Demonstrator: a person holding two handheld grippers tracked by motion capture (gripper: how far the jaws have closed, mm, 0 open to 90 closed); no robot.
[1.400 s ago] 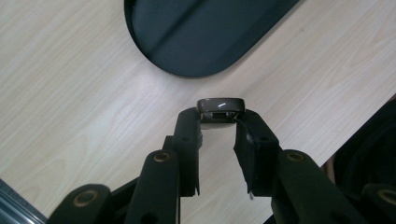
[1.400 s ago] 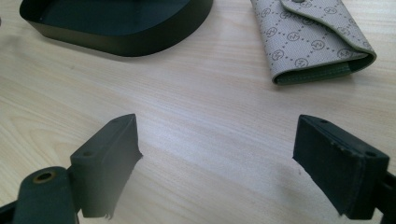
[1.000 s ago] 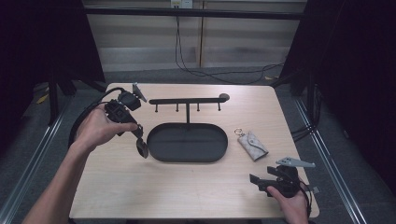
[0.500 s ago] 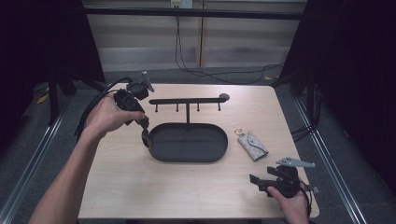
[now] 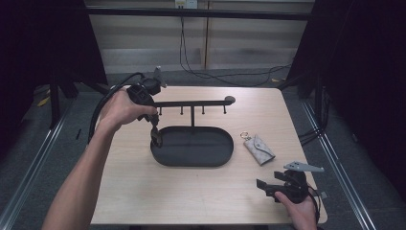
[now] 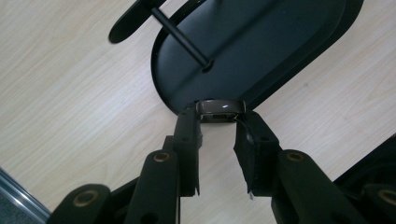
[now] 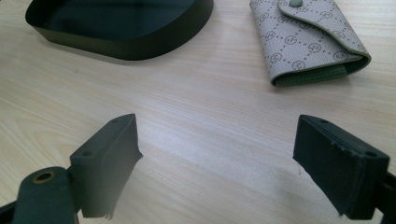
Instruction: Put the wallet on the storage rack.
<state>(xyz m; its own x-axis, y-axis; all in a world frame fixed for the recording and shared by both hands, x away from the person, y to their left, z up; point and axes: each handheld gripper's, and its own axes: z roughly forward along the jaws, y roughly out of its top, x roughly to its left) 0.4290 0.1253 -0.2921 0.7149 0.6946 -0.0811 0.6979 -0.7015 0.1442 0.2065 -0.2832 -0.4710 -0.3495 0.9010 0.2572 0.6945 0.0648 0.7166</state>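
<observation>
My left gripper (image 5: 156,138) points down over the left end of the black oval tray (image 5: 192,162), with a hand around it. In the left gripper view the left gripper (image 6: 219,125) is shut on a dark glossy ring (image 6: 221,110), held at the tray's rim (image 6: 280,77). A black stand with a hook bar (image 5: 191,103) rises from the tray. My right gripper (image 5: 269,187) rests open near the table's front right corner. Its jaws (image 7: 217,135) stand wide apart over bare wood. A beige patterned key pouch (image 7: 310,39) lies just ahead of them.
The key pouch (image 5: 258,149) lies right of the tray on the light wooden table (image 5: 143,191). The tray's wall (image 7: 116,44) shows far left in the right gripper view. Cables trail from both grippers. Dark floor and metal rails surround the table.
My left hand has carried its gripper to the right and farther back, from beside the tray to its left rim. The right gripper has stayed put.
</observation>
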